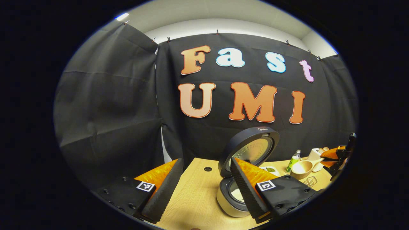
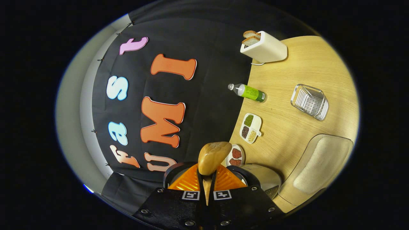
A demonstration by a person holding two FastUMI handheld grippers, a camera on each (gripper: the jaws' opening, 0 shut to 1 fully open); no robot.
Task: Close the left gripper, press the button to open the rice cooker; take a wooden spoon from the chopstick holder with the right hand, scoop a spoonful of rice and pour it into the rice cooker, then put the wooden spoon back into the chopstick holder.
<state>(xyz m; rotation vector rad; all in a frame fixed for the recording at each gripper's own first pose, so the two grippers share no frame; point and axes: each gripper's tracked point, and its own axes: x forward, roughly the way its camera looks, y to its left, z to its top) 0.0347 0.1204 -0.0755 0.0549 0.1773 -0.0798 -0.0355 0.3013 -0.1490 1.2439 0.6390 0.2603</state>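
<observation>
The left gripper (image 1: 204,182) has its fingers spread apart, holding nothing; the rice cooker (image 1: 238,191) sits just behind its right finger, lid (image 1: 252,150) raised. The right gripper (image 2: 207,179) is clamped on the wooden spoon (image 2: 212,156), whose bowl juts ahead of its tips, over the cooker's rim. In the left gripper view that spoon hangs well off to the right of the cooker, near a green bottle (image 1: 294,160)

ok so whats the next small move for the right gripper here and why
Probably carry the wooden spoon back to the chopstick holder. The right gripper is shut on its handle, the rice cooker stands open with rice inside, and the spoon bowl looks tipped and empty, so the pour seems done.
</observation>
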